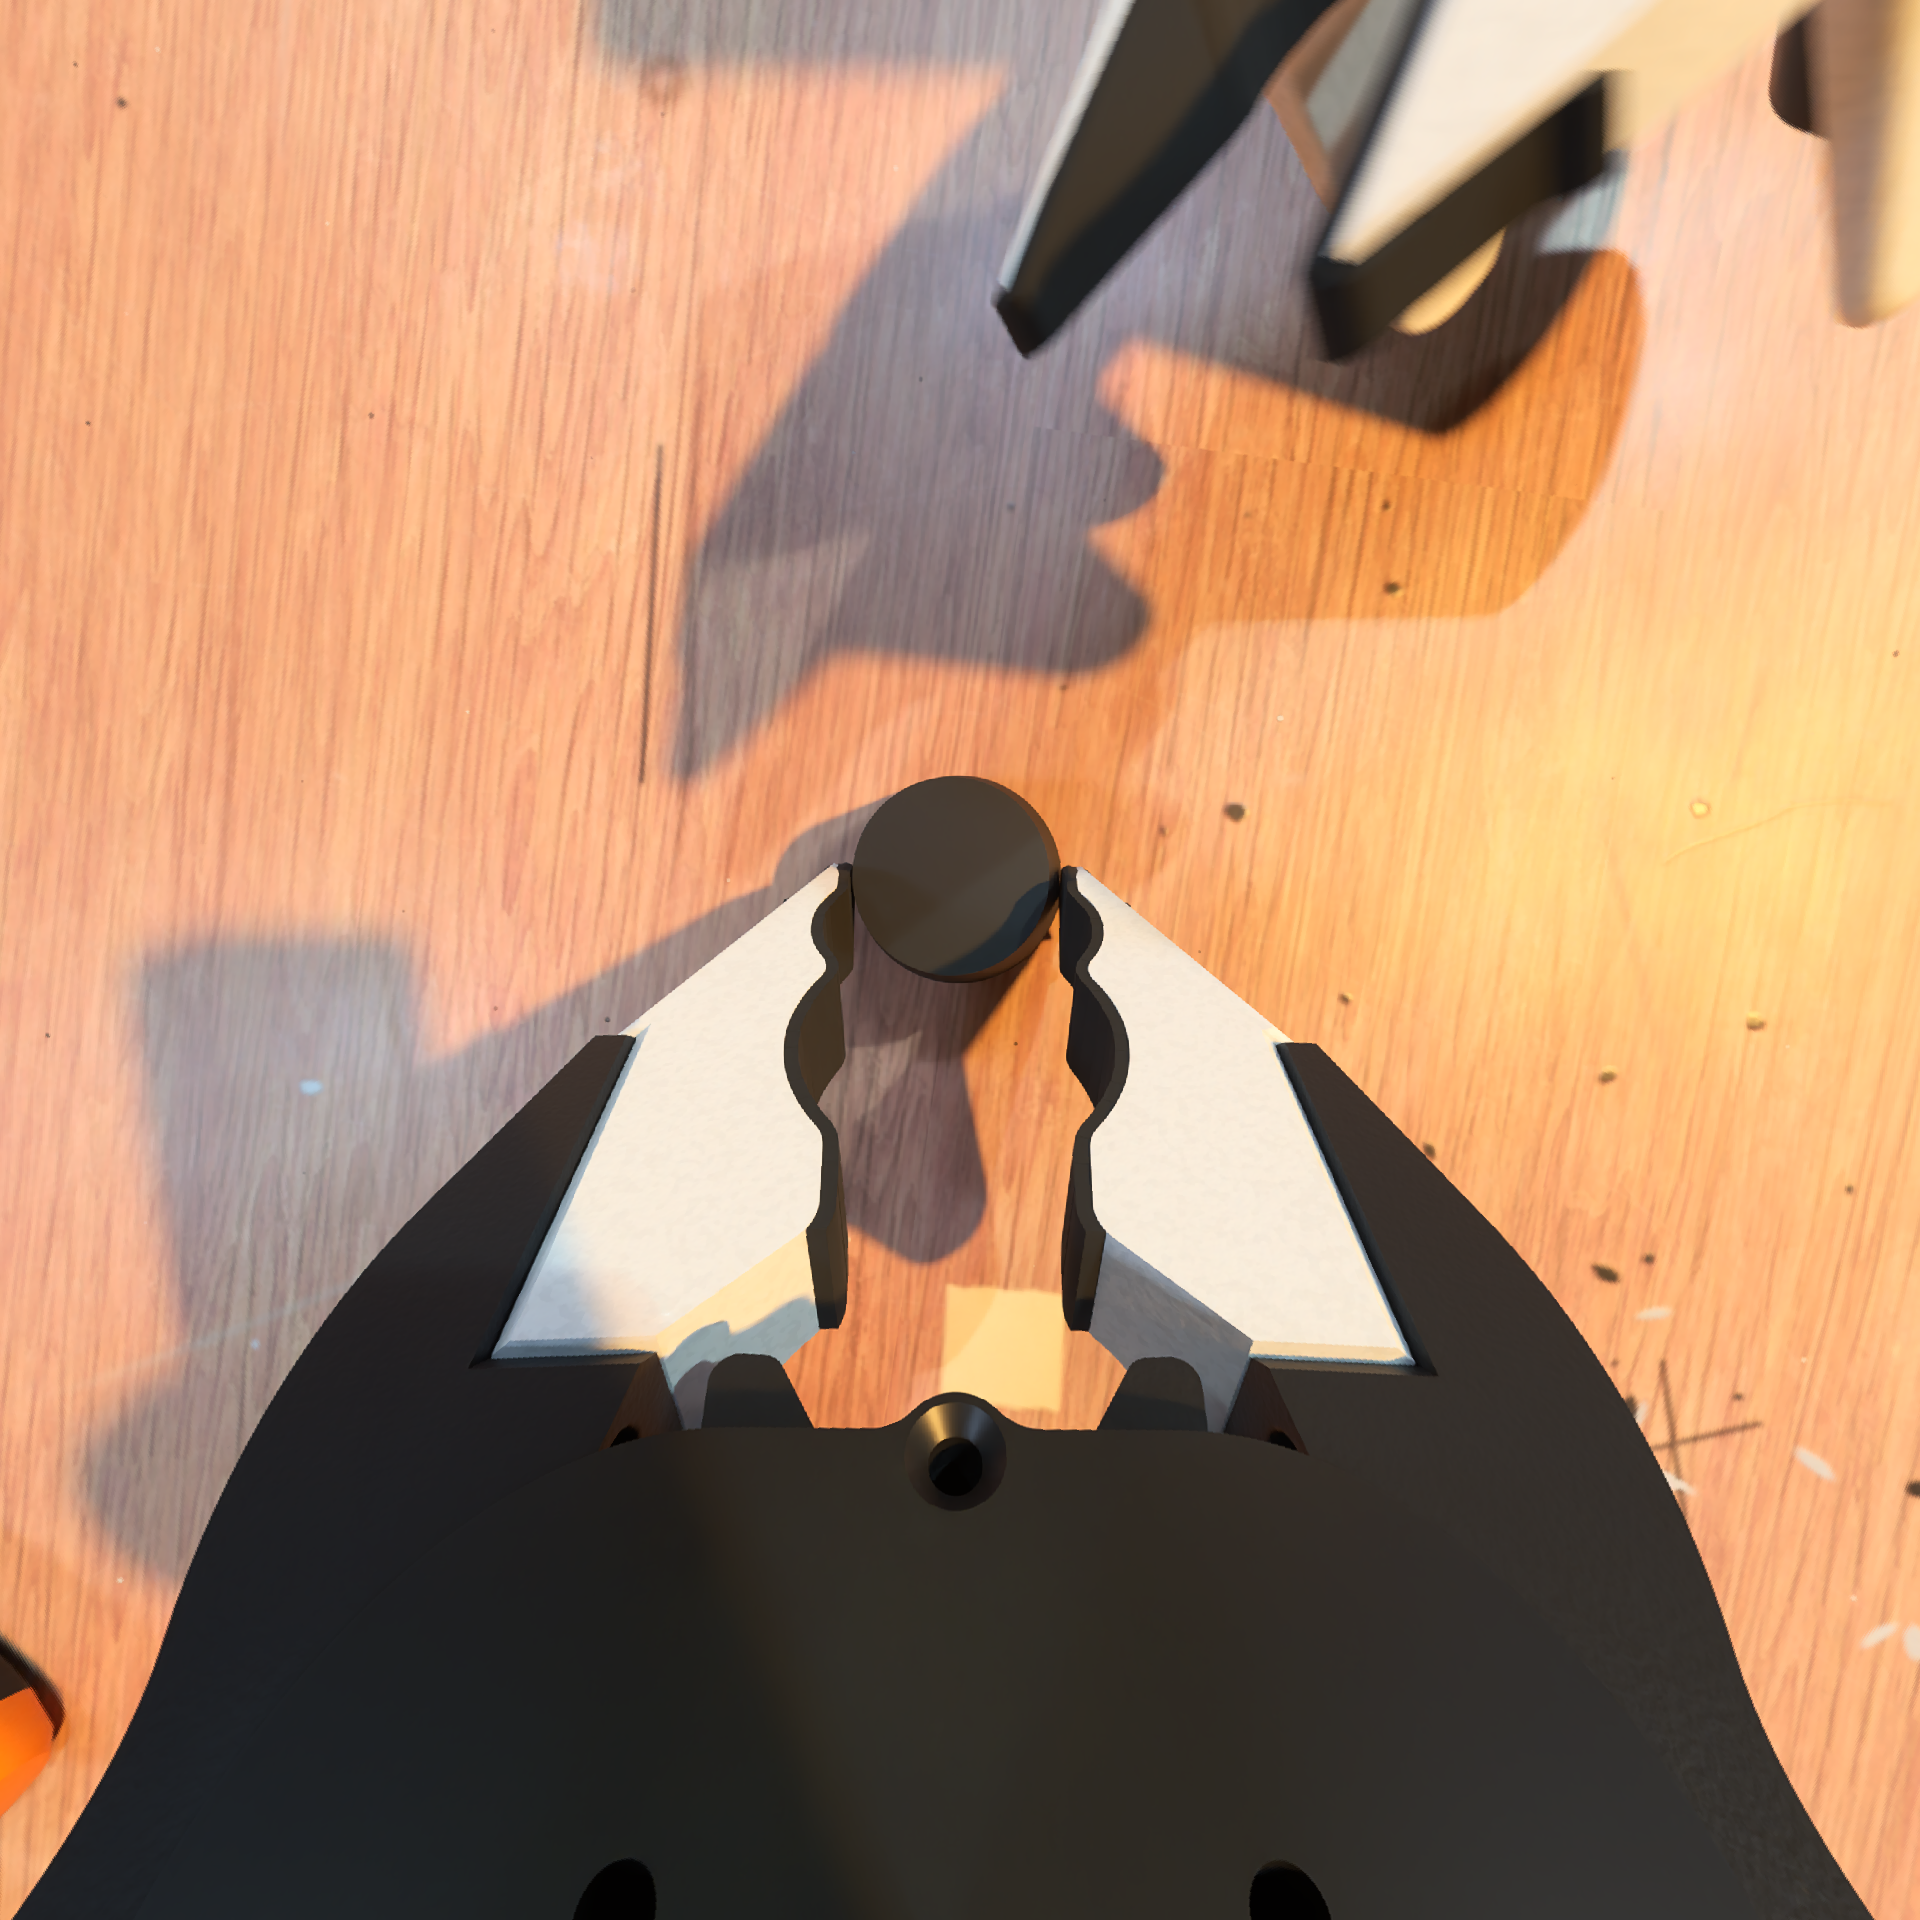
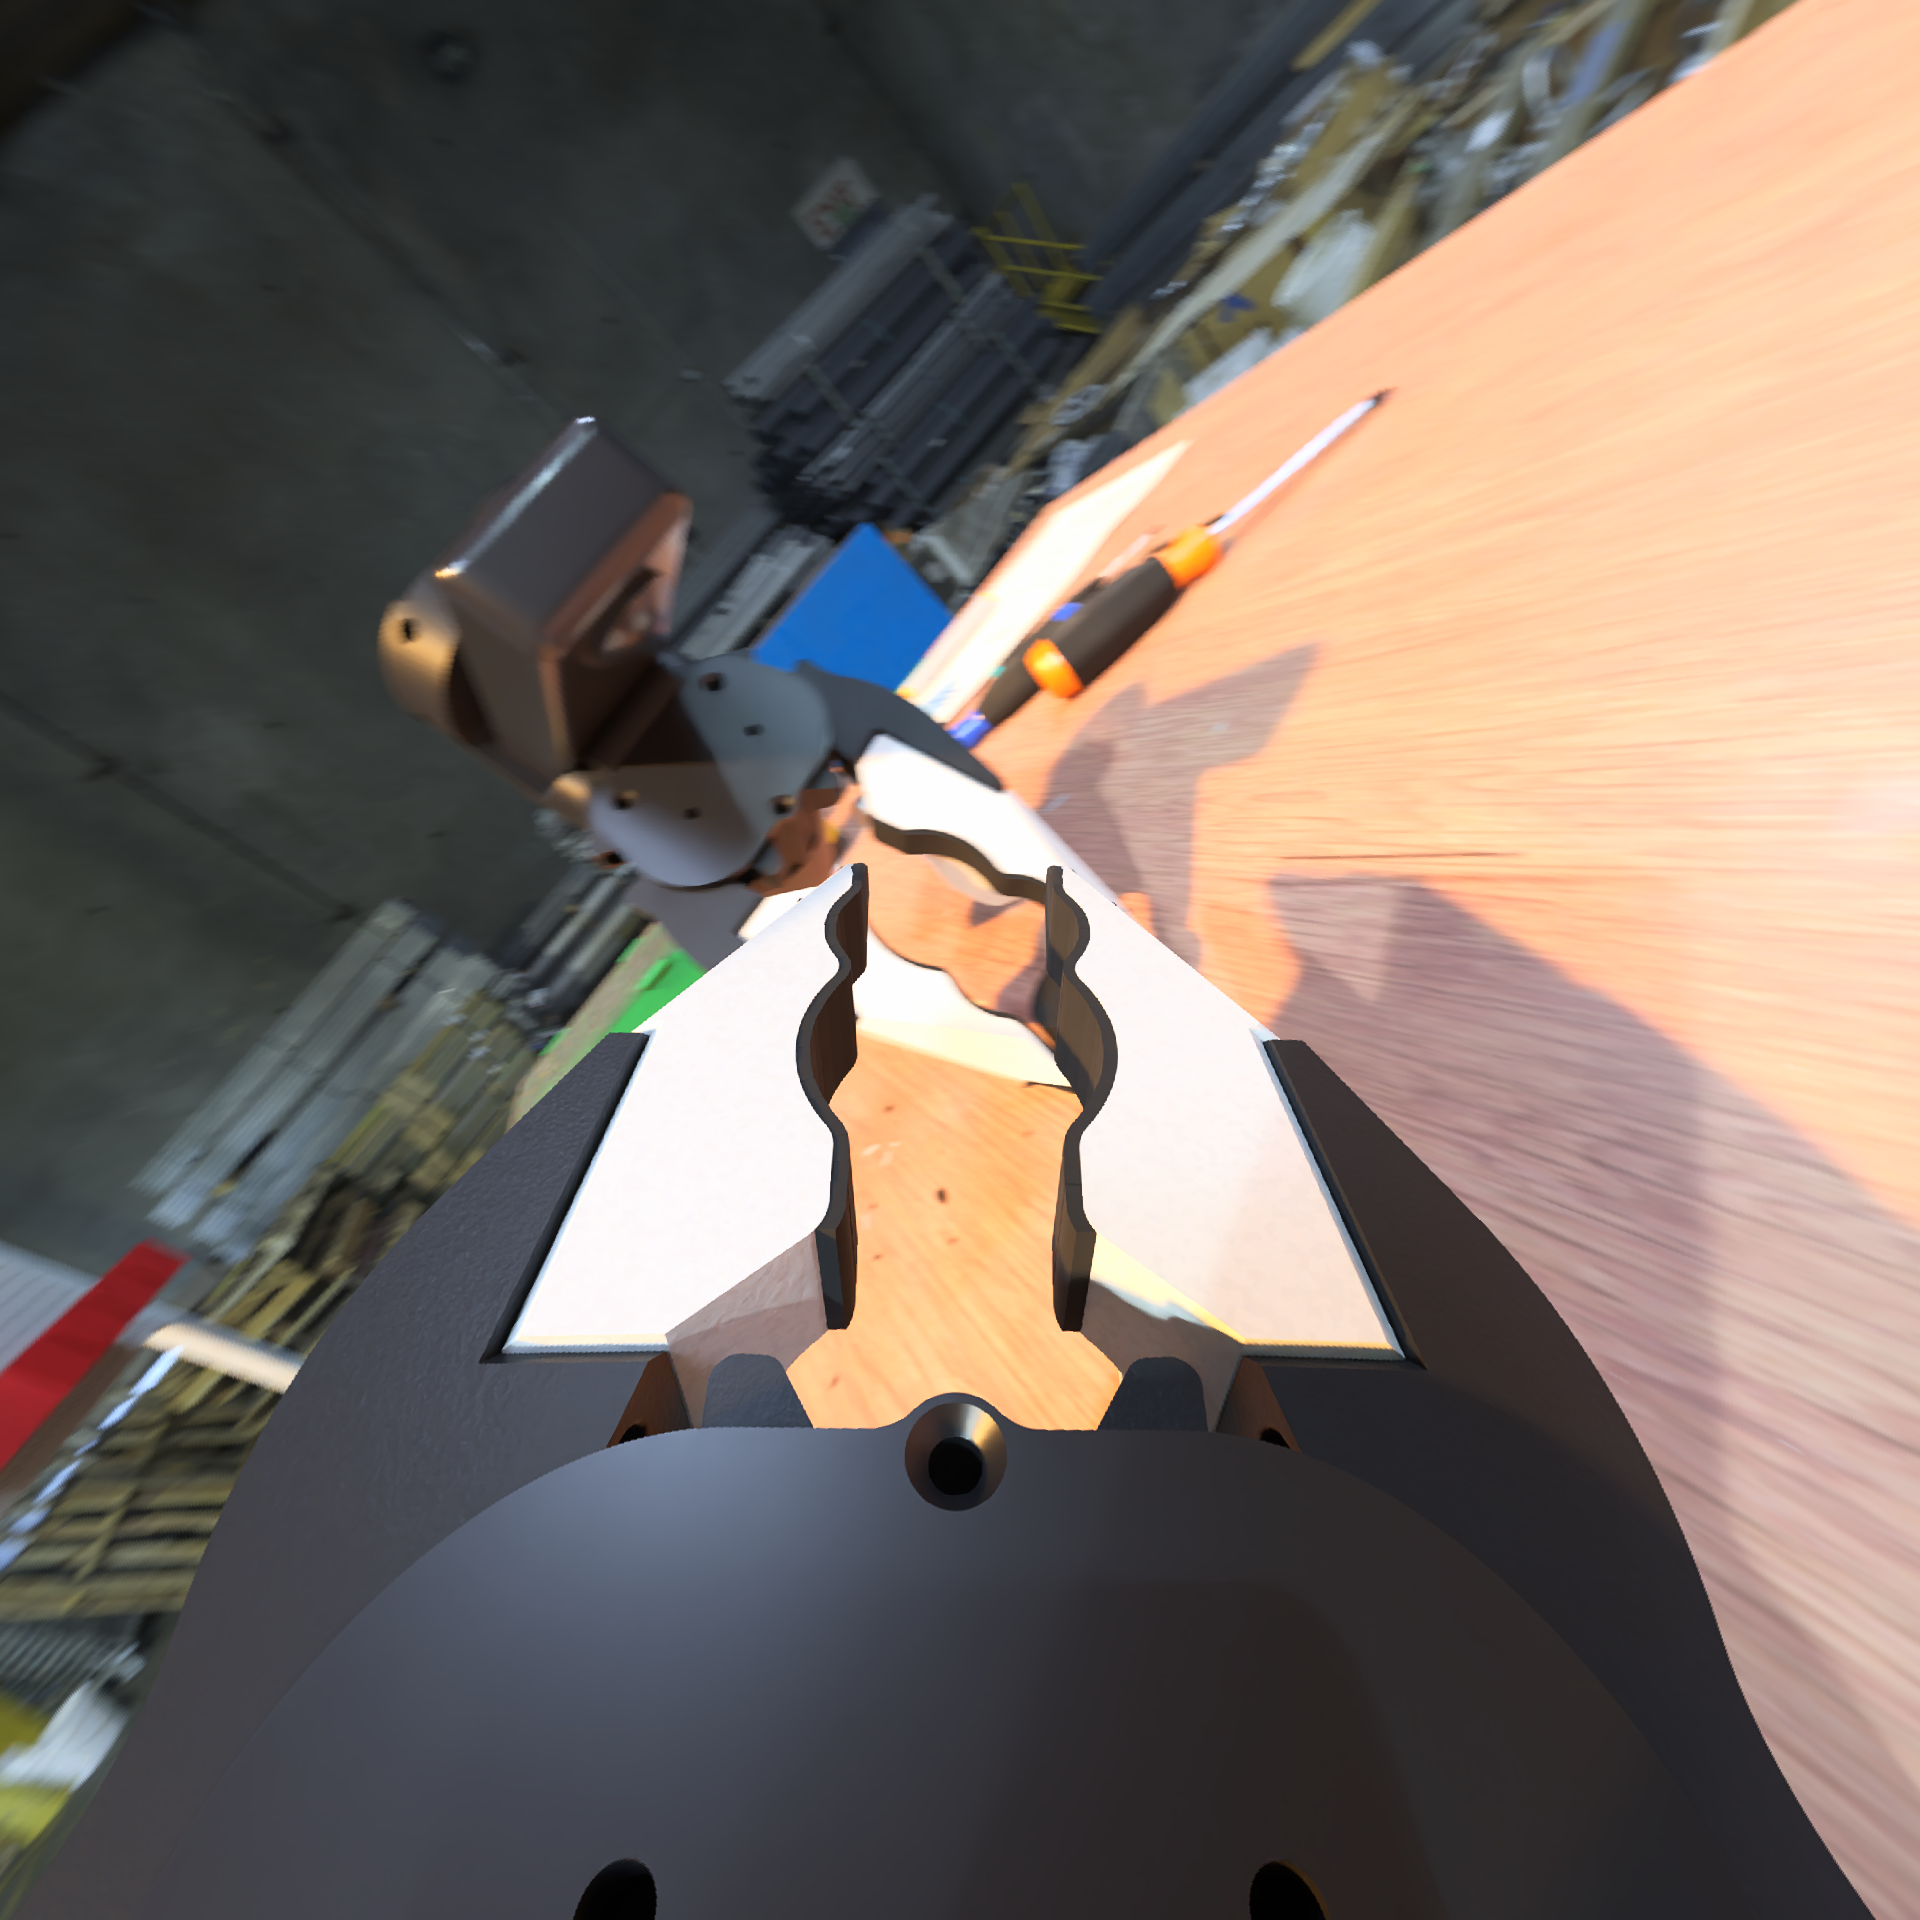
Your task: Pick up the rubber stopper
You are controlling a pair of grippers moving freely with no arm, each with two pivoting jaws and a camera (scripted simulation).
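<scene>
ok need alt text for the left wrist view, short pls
The left claw is closed on a dark round rubber stopper, its two fingertips pressed against opposite sides of it, above a worn wooden tabletop. The right claw shows blurred at top right, and both cast long shadows across the wood.

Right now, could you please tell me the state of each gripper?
Left gripper: shut on the rubber stopper, pinched at its fingertips.
Right gripper: open, holding nothing.
</scene>
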